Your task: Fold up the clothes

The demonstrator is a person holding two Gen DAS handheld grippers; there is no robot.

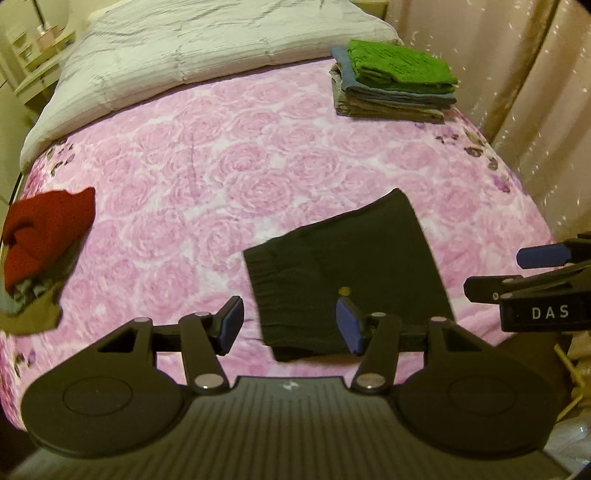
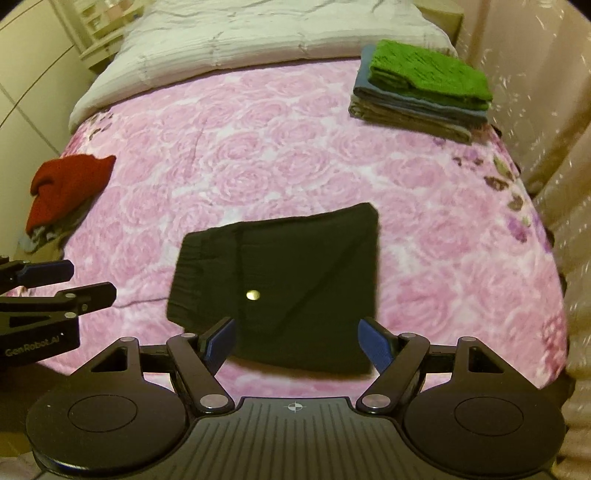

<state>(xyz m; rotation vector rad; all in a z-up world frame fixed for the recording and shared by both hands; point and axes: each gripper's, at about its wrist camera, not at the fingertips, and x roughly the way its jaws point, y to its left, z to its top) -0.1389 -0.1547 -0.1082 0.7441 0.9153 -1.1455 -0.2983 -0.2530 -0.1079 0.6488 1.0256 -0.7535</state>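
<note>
A black garment (image 1: pixel 351 273) (image 2: pixel 288 291), folded into a rough square with a small metal button on top, lies flat on the pink rose bedspread (image 1: pixel 229 166) (image 2: pixel 258 147) near its front edge. My left gripper (image 1: pixel 290 325) hovers open over the garment's near left corner, nothing between its blue pads. My right gripper (image 2: pixel 297 341) is open too, just above the garment's near edge, empty. Each gripper shows at the side of the other's view. At the bed's left edge sits a crumpled pile topped by a red garment (image 1: pixel 44 229) (image 2: pixel 66 184).
A neat stack of folded clothes, green on top (image 1: pixel 395 74) (image 2: pixel 424 81), rests at the far right of the bed. A grey-white duvet (image 1: pixel 207 40) (image 2: pixel 258 33) covers the head end. Curtains (image 1: pixel 535 92) hang along the right side; shelves (image 1: pixel 33 48) stand at far left.
</note>
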